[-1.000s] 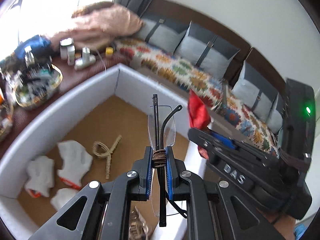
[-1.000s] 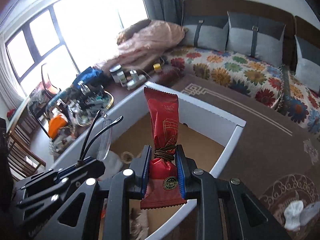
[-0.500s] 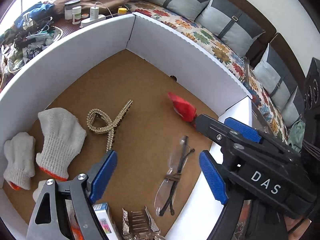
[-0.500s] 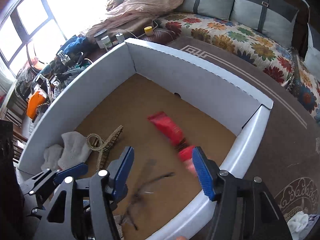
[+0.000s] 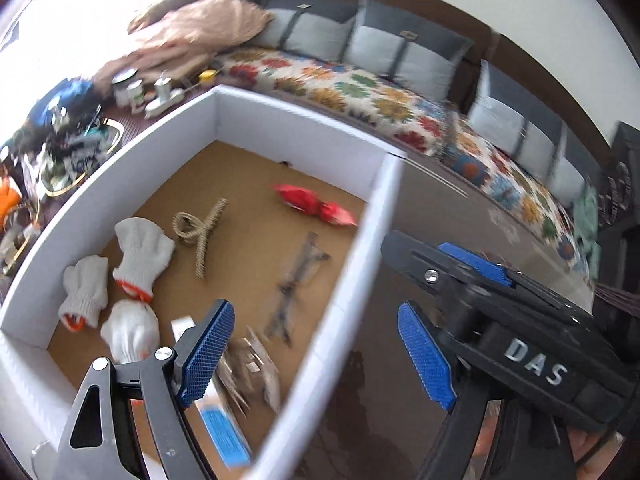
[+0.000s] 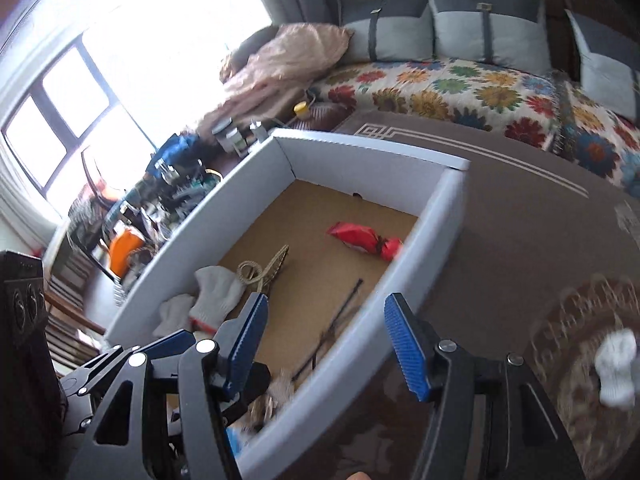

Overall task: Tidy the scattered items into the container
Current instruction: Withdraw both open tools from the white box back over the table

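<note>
Scattered items mostly lie inside the white cardboard box [image 6: 434, 216], centre of the frame: a red snack packet [image 6: 366, 240], folded glasses [image 5: 298, 276], white knit gloves [image 5: 140, 256] and a beaded hair clip [image 5: 200, 228]. One white sock [image 6: 616, 368] remains outside it on the patterned brown mat [image 6: 520, 240], at the right edge of the right wrist view. Both the left gripper [image 5: 316, 360] and the right gripper [image 6: 326, 340] hang spread wide and empty over the box's near wall. The sock looks light, soft and limp, likely to bunch and sag; a pinch across its thick middle, pressed down to the mat, should hold it. Nothing about it appears fragile or slippery.
</note>
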`<state>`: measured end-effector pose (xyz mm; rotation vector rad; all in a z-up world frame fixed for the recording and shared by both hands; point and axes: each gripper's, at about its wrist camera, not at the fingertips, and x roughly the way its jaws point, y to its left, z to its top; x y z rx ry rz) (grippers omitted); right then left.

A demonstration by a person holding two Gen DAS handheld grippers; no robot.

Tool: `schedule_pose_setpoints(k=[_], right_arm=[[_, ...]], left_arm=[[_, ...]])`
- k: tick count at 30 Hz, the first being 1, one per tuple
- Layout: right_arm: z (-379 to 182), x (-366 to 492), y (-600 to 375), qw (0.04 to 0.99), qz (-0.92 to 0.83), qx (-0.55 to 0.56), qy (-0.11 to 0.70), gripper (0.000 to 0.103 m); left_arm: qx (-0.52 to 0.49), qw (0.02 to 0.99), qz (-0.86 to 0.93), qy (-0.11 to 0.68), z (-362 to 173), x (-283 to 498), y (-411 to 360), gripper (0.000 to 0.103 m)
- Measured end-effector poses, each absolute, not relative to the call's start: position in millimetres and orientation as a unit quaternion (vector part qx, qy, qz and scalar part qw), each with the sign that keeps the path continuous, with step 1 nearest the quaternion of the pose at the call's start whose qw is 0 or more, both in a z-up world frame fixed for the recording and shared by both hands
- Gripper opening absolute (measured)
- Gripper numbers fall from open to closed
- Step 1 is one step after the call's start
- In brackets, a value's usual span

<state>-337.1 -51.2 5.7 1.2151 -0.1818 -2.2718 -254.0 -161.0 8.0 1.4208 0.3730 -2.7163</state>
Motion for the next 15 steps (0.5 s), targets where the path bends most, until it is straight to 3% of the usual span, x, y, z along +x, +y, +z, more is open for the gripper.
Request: schedule_pose_setpoints(k=[6, 15], right_arm=[[-16, -265, 42, 0.234, -0.849, 0.461, -0.107, 0.062], [-109, -150, 183, 0.091, -0.867, 0.48, -0.1, 0.062]], left_arm=[[0.456, -0.038, -0.886, 0.078, -5, -187, -74, 0.088], [0.507, -0.121, -0.851, 0.066, -124, -127, 31, 0.087]])
